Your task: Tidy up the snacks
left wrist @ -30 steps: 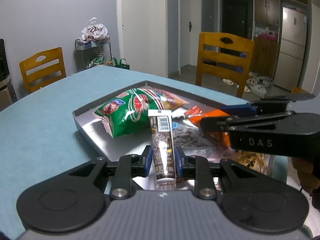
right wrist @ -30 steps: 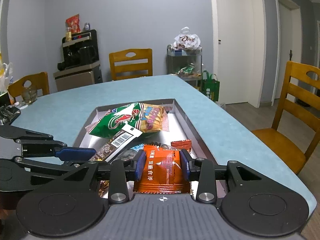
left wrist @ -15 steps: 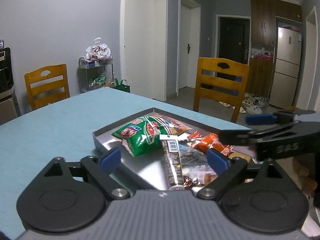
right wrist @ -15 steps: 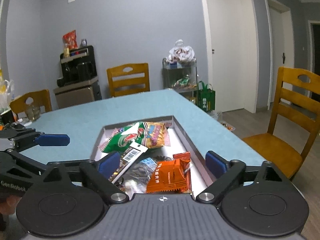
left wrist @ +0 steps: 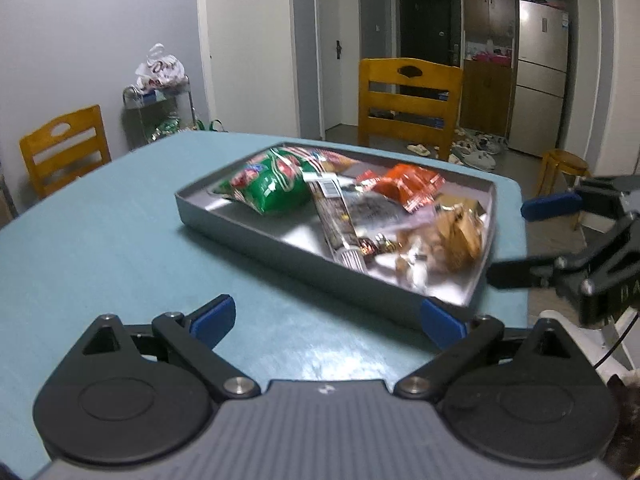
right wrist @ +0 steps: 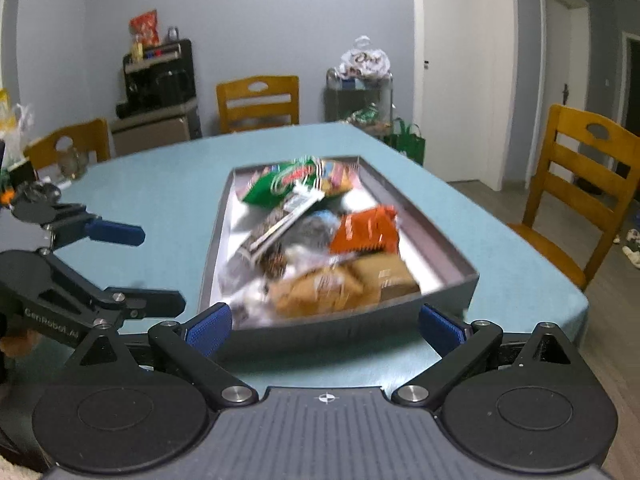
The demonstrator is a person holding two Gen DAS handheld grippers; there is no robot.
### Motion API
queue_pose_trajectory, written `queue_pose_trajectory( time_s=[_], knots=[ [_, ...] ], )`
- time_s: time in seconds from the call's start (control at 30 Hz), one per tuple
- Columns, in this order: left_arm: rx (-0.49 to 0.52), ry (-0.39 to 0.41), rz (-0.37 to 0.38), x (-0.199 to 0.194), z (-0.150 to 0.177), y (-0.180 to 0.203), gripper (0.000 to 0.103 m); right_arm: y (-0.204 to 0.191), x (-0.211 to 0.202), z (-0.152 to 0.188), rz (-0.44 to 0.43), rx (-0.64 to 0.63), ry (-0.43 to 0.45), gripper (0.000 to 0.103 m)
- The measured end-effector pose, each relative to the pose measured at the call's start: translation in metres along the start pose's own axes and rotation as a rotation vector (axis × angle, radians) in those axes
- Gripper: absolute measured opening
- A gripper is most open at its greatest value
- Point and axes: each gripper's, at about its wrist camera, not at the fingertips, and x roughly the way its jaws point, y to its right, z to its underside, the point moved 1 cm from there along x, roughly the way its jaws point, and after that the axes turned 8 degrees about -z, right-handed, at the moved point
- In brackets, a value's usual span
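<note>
A grey tray (left wrist: pixel 280 250) (right wrist: pixel 448 272) on the teal table holds several snacks: a green bag (left wrist: pixel 272 188) (right wrist: pixel 280 184), a long dark bar (left wrist: pixel 336 220) (right wrist: pixel 280 228), an orange packet (left wrist: pixel 412 186) (right wrist: pixel 366 230) and brown packets (left wrist: pixel 456 232) (right wrist: pixel 340 286). My left gripper (left wrist: pixel 326 318) is open and empty, over the table short of the tray. My right gripper (right wrist: pixel 324 326) is open and empty at the tray's near end. Each gripper shows in the other's view, the right one (left wrist: pixel 556 236) and the left one (right wrist: pixel 120 268).
Wooden chairs stand around the table (left wrist: pixel 100 240): one beyond the tray (left wrist: pixel 408 100), one at the left (left wrist: pixel 64 148), one at the right (right wrist: pixel 580 184). A wire rack with bags (right wrist: pixel 360 88) and a black appliance (right wrist: pixel 160 76) stand by the wall. A fridge (left wrist: pixel 540 76) is far back.
My left gripper let go of the dark bar and my right gripper let go of the orange packet. Both opened wide and drew back from the tray, which now lies farther off.
</note>
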Motion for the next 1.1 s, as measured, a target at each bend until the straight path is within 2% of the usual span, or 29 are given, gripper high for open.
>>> queue_pose_trajectory(
  time_s=[0.17,0.33,0.57,1.1],
  knots=[
    [0.005,-0.056,0.020,0.010,0.007,0.005,0.100,-0.010,0.009,0.010,0.001,0.030,-0.051,0.101],
    [0.025,-0.115,0.002,0.022,0.014,0.010,0.101,-0.014,0.017,0.016,0.022,0.044,-0.065,0.101],
    [-0.004,-0.125,-0.007,0.026,0.016,0.006,0.102,-0.005,0.026,0.020,0.006,0.098,-0.091,0.103],
    [-0.018,-0.131,0.001,0.028,0.015,0.003,0.102,-0.007,0.024,0.024,0.004,0.069,-0.078,0.103]
  ],
)
